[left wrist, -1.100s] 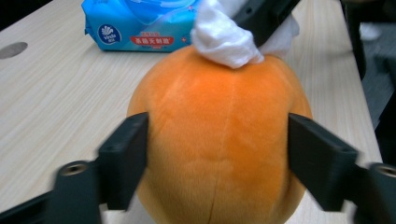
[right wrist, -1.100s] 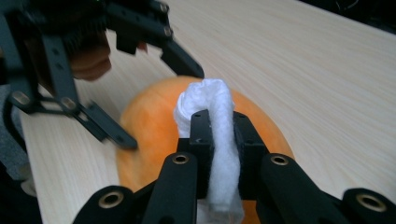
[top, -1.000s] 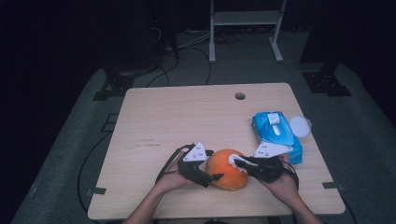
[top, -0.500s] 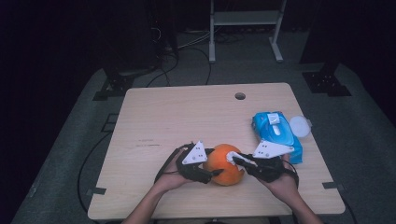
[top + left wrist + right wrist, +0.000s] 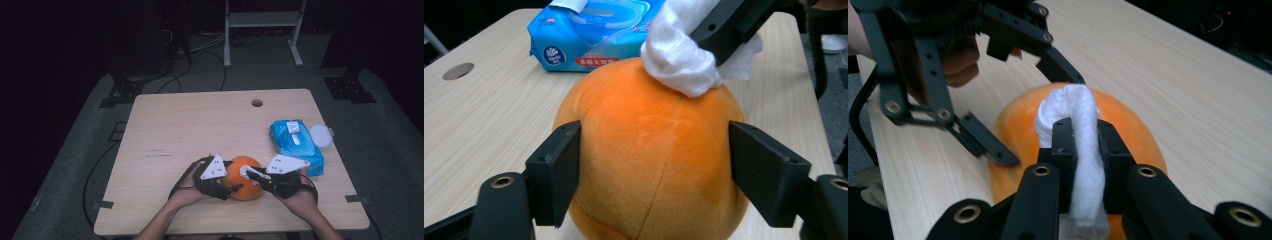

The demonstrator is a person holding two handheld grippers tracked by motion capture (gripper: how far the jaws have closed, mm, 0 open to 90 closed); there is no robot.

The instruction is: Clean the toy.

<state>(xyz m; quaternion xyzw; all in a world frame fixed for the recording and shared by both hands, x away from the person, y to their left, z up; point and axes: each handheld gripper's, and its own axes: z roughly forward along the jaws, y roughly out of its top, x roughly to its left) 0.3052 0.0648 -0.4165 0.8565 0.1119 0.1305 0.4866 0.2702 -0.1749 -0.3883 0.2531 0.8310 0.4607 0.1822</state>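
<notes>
Table (image 5: 200, 125) pale wood, grey floor (image 5: 75, 165), dark room; left claw (image 5: 654, 172) clamps orange plush (image 5: 649, 150), right claw (image 5: 1083, 150) pinches white wipe (image 5: 1075, 115).

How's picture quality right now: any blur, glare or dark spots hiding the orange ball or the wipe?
High view: table evenly lit, surroundings nearly black, picture soft, so the ball lacks detail. Left gripper view: ball sharp, no glare; the wipe is bright, folds partly washed out. Right gripper view: wipe and near jaws crisp; the far table edge blurs into darkness.
</notes>
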